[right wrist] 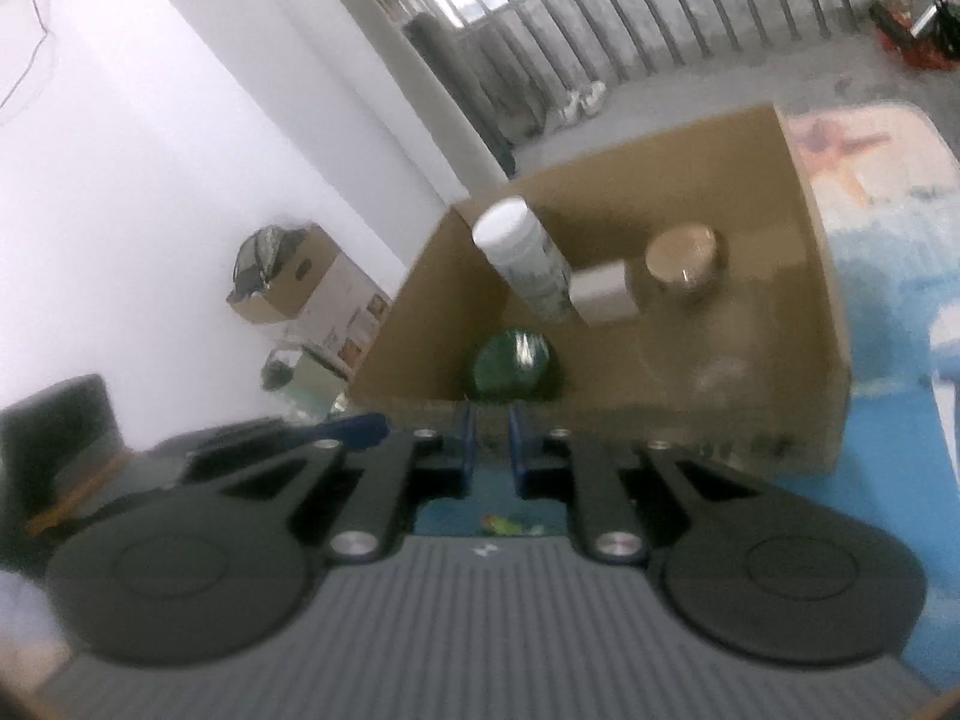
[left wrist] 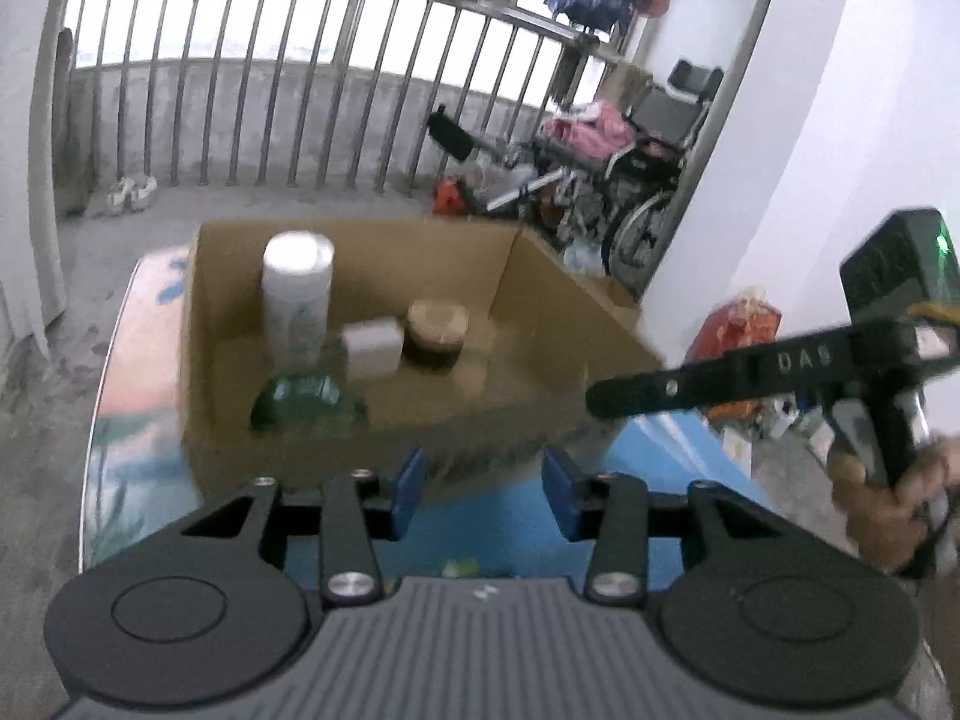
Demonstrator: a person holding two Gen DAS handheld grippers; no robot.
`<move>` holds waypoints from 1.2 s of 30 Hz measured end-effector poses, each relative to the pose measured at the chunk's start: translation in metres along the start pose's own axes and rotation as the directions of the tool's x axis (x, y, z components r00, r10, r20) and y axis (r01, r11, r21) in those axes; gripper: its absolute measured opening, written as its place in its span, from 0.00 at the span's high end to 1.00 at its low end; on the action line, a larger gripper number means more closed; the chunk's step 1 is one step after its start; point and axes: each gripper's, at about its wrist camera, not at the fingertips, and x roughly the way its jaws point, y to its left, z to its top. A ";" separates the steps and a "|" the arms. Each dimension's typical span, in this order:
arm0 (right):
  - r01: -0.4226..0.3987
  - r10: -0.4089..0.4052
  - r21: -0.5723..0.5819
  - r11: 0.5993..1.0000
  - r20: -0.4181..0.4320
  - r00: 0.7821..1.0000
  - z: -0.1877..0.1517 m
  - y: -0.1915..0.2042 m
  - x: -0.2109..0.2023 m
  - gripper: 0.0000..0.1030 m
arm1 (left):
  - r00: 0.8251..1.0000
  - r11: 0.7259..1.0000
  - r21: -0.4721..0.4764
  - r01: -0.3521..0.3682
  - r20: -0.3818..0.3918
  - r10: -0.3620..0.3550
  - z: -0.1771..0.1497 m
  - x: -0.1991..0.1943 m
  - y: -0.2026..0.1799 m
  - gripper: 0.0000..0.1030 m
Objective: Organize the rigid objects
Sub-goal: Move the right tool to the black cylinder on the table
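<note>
Cardboard box [left wrist: 558,324] on the table [left wrist: 144,360] holds a white bottle [left wrist: 298,300], white block [left wrist: 373,349], brown-lidded jar [left wrist: 437,333] and green object [left wrist: 307,407] (blurred). Left gripper [left wrist: 483,495] gapes empty near it; right gripper [right wrist: 492,447] is pinched nearly closed, empty.

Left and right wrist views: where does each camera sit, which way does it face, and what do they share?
Left wrist: on the left gripper, looking over its parted, empty blue fingers at the cardboard box; the right gripper and a hand show at right.
Right wrist: on the right gripper, fingers close together and empty, facing the cardboard box; the left gripper's blue tip shows at left.
Shared: box, white bottle, green item, brown-lidded jar, railing.
</note>
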 end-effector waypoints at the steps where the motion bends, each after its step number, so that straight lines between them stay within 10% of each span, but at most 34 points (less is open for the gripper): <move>1: 0.004 -0.004 0.001 1.000 -0.020 1.000 -0.006 -0.002 0.003 0.86 | 1.000 1.000 -0.007 0.002 -0.031 -0.003 -0.011 0.000 0.000 0.57; 10: 0.073 -0.076 -0.024 0.997 -0.219 0.973 -0.069 -0.013 0.066 0.77 | 0.959 0.994 -0.093 0.065 -0.268 -0.087 -0.085 0.049 -0.008 0.65; 30: 0.042 -0.041 -0.001 0.999 -0.249 0.968 -0.076 -0.018 0.093 0.75 | 0.974 0.989 -0.143 0.030 -0.219 -0.061 -0.085 0.055 0.000 0.65; 36: 0.007 -0.008 -0.005 1.000 -0.309 0.951 -0.091 -0.008 0.088 0.75 | 0.971 0.989 -0.141 0.039 -0.228 -0.071 -0.088 0.052 -0.002 0.52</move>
